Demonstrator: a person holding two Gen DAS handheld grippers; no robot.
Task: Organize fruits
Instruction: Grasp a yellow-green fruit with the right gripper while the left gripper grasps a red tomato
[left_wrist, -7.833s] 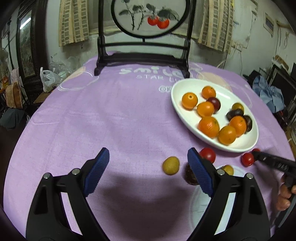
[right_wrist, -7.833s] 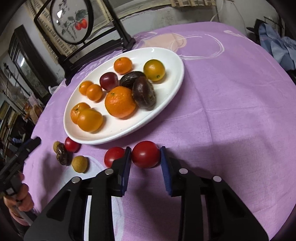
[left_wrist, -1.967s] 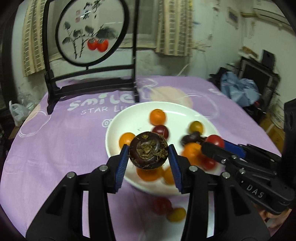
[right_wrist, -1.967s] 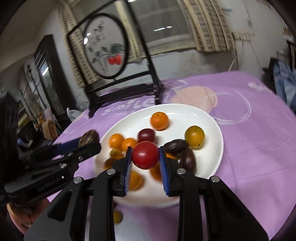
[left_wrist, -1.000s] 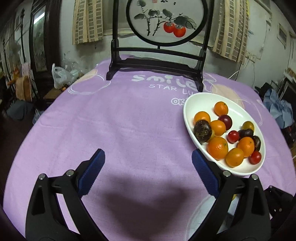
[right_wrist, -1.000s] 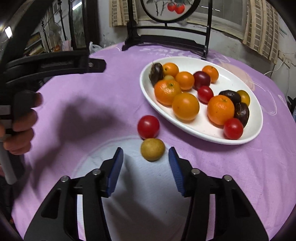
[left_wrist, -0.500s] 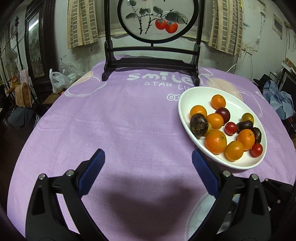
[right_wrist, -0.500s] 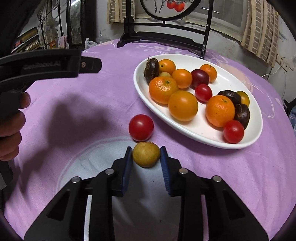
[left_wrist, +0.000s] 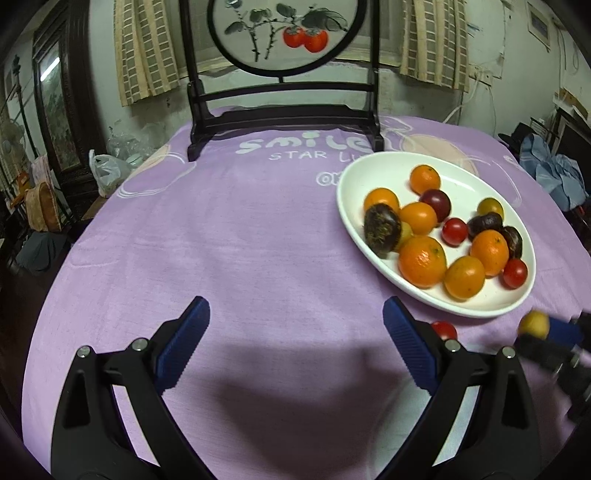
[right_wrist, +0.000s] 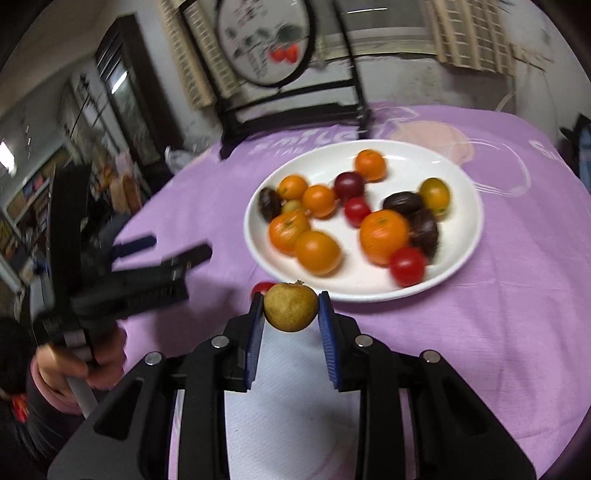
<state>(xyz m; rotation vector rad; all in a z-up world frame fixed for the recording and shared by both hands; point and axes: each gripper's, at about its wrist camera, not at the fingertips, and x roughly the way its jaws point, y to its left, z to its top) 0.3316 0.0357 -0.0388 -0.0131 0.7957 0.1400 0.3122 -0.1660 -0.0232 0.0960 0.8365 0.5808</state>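
Gripping the small yellow-green fruit (right_wrist: 291, 307) between the pads of my right tool (right_wrist: 291, 314), I am holding it clear of the worktop (left_wrist: 229, 236), just short of the near rim of the white plate (right_wrist: 369, 295). It is looking light and round with a smooth skin — likely to roll or squirt out — so I am pinching it across its widest part. My left tool (left_wrist: 295, 332) is hanging spread wide with nothing in it. One red tomato (left_wrist: 443, 329) is lying on the cloth at about 11 o'clock from the held fruit. Bare room on the plate is showing at 1 o'clock — past the oranges (right_wrist: 317, 253).
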